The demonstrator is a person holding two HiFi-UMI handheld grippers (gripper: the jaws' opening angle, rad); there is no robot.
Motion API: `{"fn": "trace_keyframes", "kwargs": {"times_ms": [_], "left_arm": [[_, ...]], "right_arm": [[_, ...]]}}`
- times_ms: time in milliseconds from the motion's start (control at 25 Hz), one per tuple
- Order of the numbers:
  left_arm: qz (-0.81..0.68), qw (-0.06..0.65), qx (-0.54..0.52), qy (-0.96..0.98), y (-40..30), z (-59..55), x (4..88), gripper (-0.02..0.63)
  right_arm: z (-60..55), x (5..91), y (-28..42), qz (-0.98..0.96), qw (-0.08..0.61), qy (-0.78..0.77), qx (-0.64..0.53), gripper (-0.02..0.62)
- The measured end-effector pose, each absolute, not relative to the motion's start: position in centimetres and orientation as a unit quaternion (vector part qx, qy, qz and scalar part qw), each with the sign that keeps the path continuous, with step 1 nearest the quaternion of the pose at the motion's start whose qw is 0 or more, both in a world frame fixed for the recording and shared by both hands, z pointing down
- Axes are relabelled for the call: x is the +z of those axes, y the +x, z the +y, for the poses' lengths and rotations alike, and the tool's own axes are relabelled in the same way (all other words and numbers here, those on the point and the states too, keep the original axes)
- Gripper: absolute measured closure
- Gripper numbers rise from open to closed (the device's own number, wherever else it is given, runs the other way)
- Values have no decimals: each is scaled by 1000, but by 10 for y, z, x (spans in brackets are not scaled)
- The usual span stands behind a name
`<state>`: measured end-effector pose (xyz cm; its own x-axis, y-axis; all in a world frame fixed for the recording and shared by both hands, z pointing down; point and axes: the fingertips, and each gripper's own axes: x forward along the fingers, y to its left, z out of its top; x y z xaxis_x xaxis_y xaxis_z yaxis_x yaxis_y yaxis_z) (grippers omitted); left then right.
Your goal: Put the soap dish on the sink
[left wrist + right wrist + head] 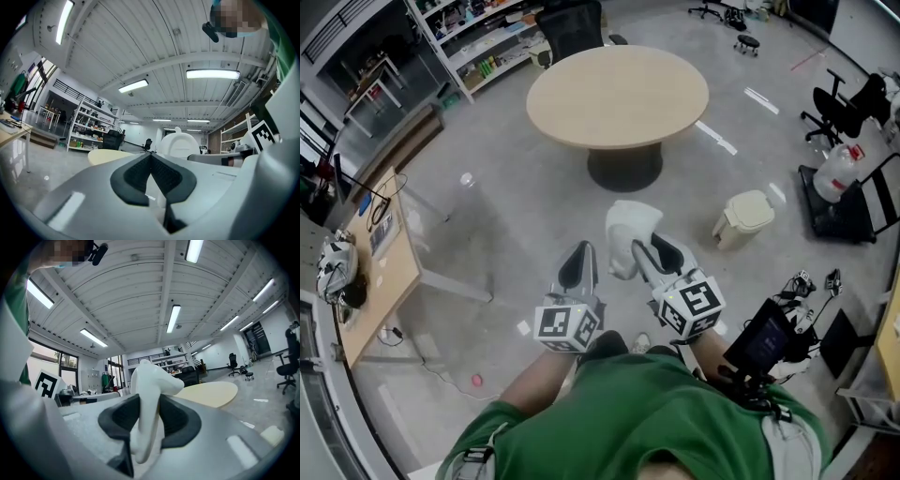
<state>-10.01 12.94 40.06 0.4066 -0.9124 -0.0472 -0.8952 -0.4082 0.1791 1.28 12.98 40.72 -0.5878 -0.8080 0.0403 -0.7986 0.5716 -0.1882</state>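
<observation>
Pale wood marks the desk [380, 267] at the far left, cluttered with cables and well apart from the work. Next comes the left gripper [151, 158], held level in front of the person's green shirt [628, 412]. Its dark pads meet at the tips with nothing between them, so it is idle, likely brought along only to steady things later. Just beside it, the right gripper [146, 405] has its jaws standing wide and pressed on the soap dish [149, 380]. This white moulded piece is gripped by its edge, so it stands on end and juts out past the fingertips. That edge-on hold keeps the dish clear of the body for carrying and, I judge, lets it be tipped flat when set down. Beyond both grippers stands the round table [619, 94], and to the right, on the concrete floor [506, 225], sits a small bin [742, 217]. No sink shows in any view, so I take the dish to be on its way and the placing not yet begun.
</observation>
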Motion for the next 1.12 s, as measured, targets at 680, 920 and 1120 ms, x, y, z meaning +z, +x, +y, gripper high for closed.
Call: {"fn": "trace_keyframes", "kwargs": {"times_ms": [680,920,1120], "left_arm": [[-504,80,-68,857,-91,32,399,600],[-488,76,-80,866,-95,-9,391,600],[-479,75,-84,871,-106,-41,390,600]], "right_arm": [[44,402,13,873,9,-478,-93,469],[8,396,5,868,6,-490,-84,469],[-24,393,-8,865,9,-497,-77,469]]}}
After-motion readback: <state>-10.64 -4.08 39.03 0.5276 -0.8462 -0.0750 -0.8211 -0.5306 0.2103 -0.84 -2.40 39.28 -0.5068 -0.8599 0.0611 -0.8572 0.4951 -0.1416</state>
